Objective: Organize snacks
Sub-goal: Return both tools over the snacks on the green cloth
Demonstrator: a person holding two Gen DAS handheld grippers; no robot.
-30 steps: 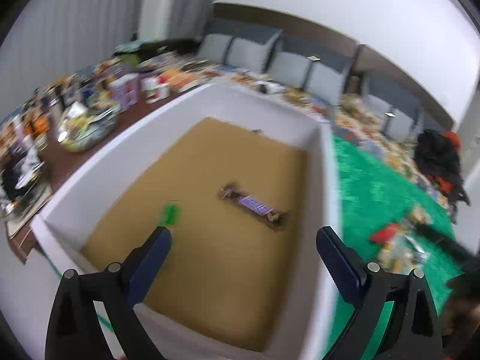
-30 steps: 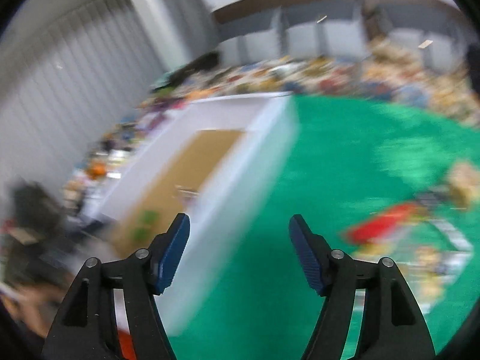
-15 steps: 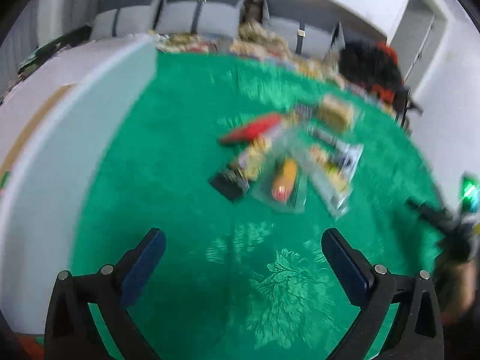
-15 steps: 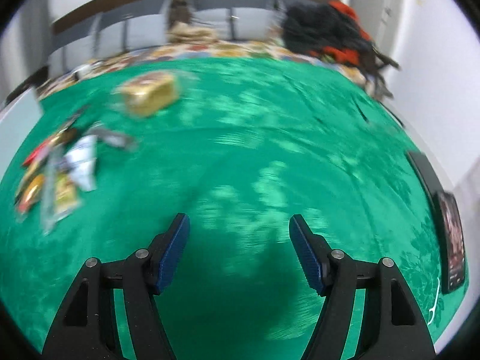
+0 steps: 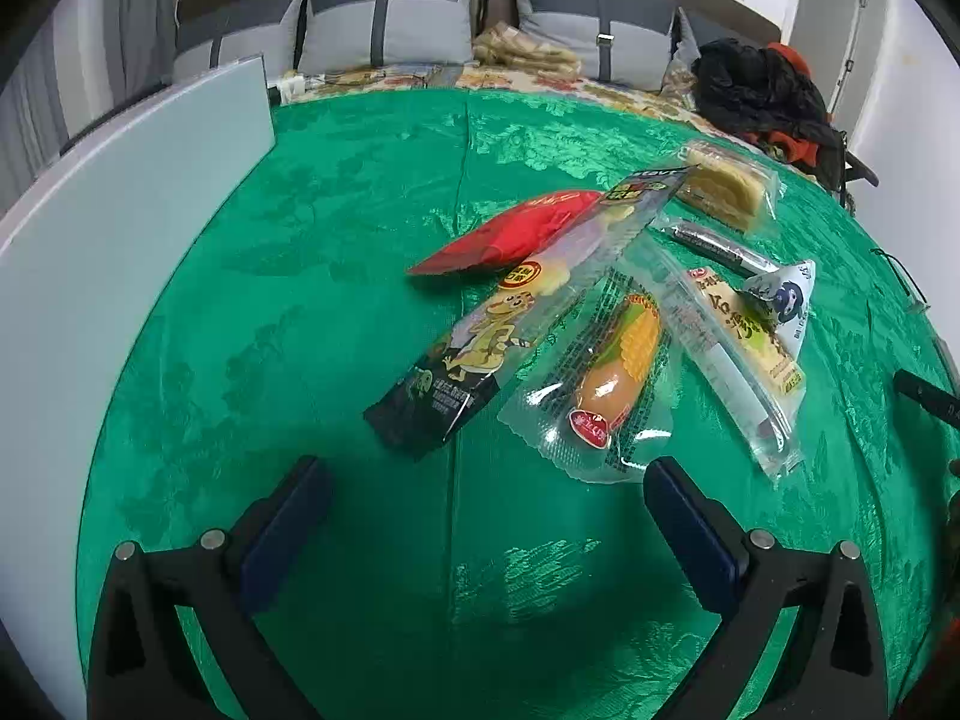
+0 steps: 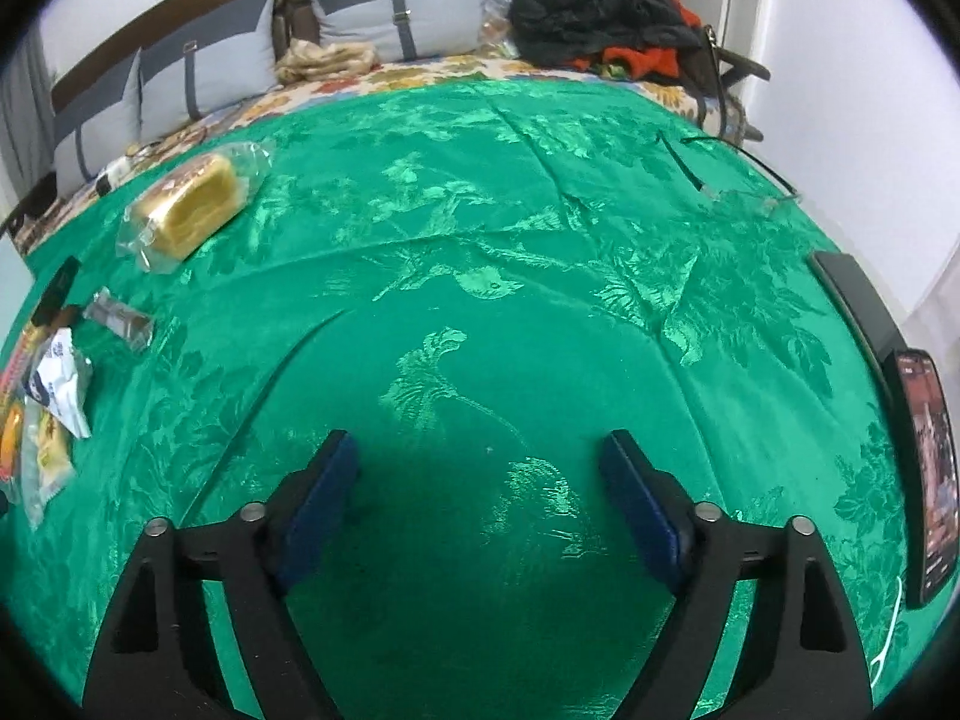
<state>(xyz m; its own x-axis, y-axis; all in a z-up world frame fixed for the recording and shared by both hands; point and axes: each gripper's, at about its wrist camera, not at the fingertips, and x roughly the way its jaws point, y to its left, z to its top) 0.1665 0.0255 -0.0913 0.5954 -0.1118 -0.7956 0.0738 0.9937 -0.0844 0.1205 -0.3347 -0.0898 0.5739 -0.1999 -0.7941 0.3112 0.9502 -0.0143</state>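
The left gripper (image 5: 486, 498), jaws wide and empty, hangs just short of the snack pile, the dark packet (image 5: 480, 336) slanting away up-right ahead of it, while the right gripper (image 6: 480, 480), also wide, faces bare cloth (image 6: 540, 252) with the snacks far to its left.

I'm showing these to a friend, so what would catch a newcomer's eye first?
The shiny green tablecloth fills both views. A fan of snack packets lies ahead of the open left claw, led by a red pouch. A wrapped yellow cake sits far left of the open right claw.
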